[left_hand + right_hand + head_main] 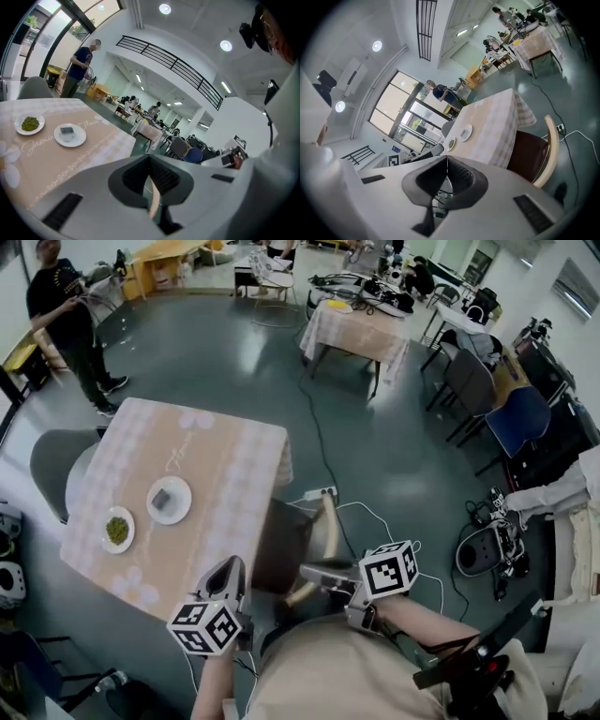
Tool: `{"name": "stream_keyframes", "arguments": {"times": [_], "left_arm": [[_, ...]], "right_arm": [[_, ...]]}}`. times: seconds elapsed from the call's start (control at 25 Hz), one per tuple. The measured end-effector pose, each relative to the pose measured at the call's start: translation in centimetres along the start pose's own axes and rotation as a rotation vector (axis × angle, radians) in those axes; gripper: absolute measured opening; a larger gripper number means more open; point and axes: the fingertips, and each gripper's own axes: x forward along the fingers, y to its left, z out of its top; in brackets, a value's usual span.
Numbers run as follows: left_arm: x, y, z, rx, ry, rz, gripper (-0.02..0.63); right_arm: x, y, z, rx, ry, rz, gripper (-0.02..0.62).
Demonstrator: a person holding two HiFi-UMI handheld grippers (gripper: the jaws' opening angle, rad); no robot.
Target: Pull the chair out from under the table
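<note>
Head view: the chair (284, 542) stands at the near right side of the table (211, 521). Its dark seat is tucked partly under the hanging cloth and its pale wooden backrest is clear of the table edge.

The left gripper (227, 570) hangs over the near corner of the table. In the left gripper view its jaws meet at the tips with nothing between them (150, 159). The right gripper (309, 572) sits just beside the lower end of the backrest; whether it touches cannot be told. In the right gripper view its jaws are pressed together and empty (447, 159), and the chair (530, 151) lies off to the right.

Obstructions: a power strip (320, 493) with a white cable (375, 517) lies on the floor close behind the backrest. A black cable (319, 442) runs past it towards a second clothed table (359, 332).

Surroundings: a grey chair (52, 463) stands at the table's far side, a person (70, 320) beyond it, and dark and blue chairs (506, 413) well to the right.

Containers: one plate (117, 530) holds green food. The other plate (170, 500), just beside it, holds a small grey block.
</note>
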Motion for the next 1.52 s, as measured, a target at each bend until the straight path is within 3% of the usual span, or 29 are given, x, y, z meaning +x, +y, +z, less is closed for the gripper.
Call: {"name": "stream_keyframes", "arguments": {"times": [0.16,0.4,0.56,0.76,0.8,1.0,1.04,1.28,1.52], "left_arm": [[-1.0,0.2,-0.1,-0.009,0.011,0.026,0.006],[-0.3,1.3,-1.4,-0.092,0.008,0.099,0.006],[-0.2,1.7,-0.8,-0.103,0.0,0.149,0.006],[0.8,1.0,-1.4,-0.105,0.024,0.147,0.006],[1.2,0.8,-1.7,-0.101,0.036,0.14,0.006],[3.0,-0.7,-2.9,-0.072,0.091,0.103,0.006],[3.4,-1.0,-2.8,-0.063,0.094,0.093,0.006],[4.5,-2.3,-2.3,-0.011,0.124,0.069,0.006],[4.2,-2.7,-3.8,0.006,0.167,0.072,0.006]], "right_arm": [[-0.5,-0.8,0.5,0.002,0.011,-0.036,0.009],[-0.5,-4.8,0.4,0.025,0.1,-0.079,0.009],[-0.1,-6.1,0.5,-0.029,0.161,-0.093,0.009],[-1.3,-9.5,1.2,0.006,0.121,-0.203,0.012],[-1.5,-10.2,1.1,0.016,0.12,-0.218,0.022],[-2.5,-13.1,-0.4,0.015,0.157,-0.271,0.242],[-2.6,-13.7,-0.5,0.011,0.156,-0.289,0.262],[-3.4,-16.5,-0.4,0.073,0.099,-0.369,0.279],[-4.0,-21.6,-2.0,0.158,0.123,-0.48,0.298]]}}
